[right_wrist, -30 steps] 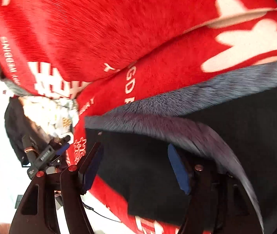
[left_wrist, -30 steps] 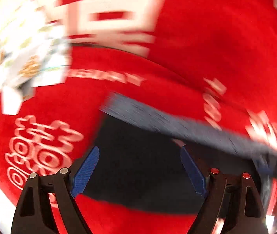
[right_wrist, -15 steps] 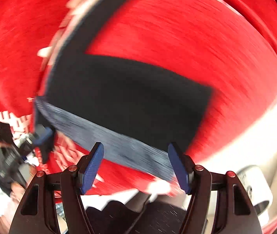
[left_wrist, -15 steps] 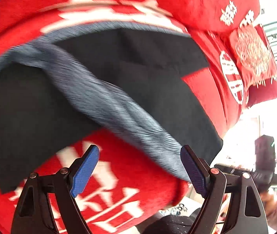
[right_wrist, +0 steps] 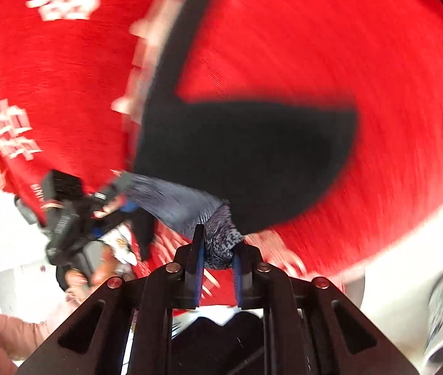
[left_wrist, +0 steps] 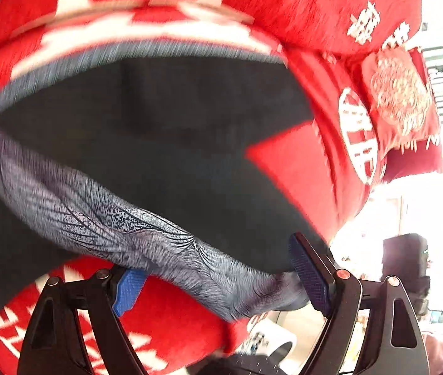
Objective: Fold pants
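Red bedspread with white lettering fills both views; I'm working over it. Nearest in my right wrist view, right gripper has its jaws closing, with a bunched wad of the grey patterned waistband between the blue pads, which look pressed on it. From there the band runs left to the left gripper, held by a person's hand in a pink sleeve. Left wrist view: left gripper is spread wide, waistband lying across the gap, its bunched end touching the right-hand pad, left pad partly hidden under the cloth; not pinched as far as I can see. Pants are black, lying flat on the bedspread beyond the band. Long axis runs away from the grippers, waist end nearest me, legs pointing toward the far side. Farther back, right side of left view, red embroidered cushions. Both views motion-blurred.
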Demonstrator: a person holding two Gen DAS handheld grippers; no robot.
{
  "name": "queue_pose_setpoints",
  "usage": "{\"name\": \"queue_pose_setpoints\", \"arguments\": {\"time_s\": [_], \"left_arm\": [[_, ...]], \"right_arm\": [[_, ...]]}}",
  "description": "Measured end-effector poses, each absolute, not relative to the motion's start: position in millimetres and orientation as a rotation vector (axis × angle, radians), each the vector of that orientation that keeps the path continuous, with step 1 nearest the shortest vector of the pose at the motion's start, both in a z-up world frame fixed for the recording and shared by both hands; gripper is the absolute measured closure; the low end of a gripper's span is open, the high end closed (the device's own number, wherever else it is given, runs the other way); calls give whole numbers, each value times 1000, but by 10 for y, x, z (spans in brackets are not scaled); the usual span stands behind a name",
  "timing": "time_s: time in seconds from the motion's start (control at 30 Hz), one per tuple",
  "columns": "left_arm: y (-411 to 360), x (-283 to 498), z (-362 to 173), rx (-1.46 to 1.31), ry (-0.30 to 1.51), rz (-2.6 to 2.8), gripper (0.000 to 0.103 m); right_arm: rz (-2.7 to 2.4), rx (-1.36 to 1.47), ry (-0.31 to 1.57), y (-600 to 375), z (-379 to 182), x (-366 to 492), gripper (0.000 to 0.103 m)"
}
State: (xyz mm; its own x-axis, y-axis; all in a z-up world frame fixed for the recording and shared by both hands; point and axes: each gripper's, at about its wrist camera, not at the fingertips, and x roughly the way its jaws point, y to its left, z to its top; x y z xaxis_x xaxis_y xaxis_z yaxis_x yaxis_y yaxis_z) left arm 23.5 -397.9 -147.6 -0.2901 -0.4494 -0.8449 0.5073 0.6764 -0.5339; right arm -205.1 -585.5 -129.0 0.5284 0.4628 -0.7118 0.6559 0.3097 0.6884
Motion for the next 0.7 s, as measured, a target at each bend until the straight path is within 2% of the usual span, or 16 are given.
{"name": "queue_pose_setpoints", "arguments": {"time_s": [0.13,0.3,0.37,0.4,0.43,0.47,0.5,0.6,0.67,0.7], "left_arm": [[-4411,589,-1317,24,1487,-915,17],[-4691,1287,-1126,-19,1330,-823,17],[-4719,1478,-1047,8,1265,-790,17],[-4743,1543,-1028,28,1244,-776,17],[-4708,1594,-1016,44,1234,-764,17],[-4657,1622,-1030,62,1231,-749,17],[-4609,1633,-1062,73,1239,-733,17],[-4358,1544,-1272,132,1289,-655,17],[-4148,1430,-1423,174,1320,-588,17],[-4063,1355,-1488,182,1334,-566,17]], "right_arm": [[-137,1161,999,-6520,-947,-1345,86],[-147,1039,970,-7269,-880,-374,86],[-156,1029,1007,-7500,-867,-137,80],[-167,1025,1058,-7607,-963,61,68],[-203,997,1089,-7686,-989,133,37],[-229,970,1097,-7686,-982,137,24],[-244,943,1080,-7698,-937,157,20],[-283,930,1042,-7651,-852,-61,20],[-338,943,1057,-7616,-935,-306,27],[-374,969,1075,-7609,-1028,-469,35]]}}
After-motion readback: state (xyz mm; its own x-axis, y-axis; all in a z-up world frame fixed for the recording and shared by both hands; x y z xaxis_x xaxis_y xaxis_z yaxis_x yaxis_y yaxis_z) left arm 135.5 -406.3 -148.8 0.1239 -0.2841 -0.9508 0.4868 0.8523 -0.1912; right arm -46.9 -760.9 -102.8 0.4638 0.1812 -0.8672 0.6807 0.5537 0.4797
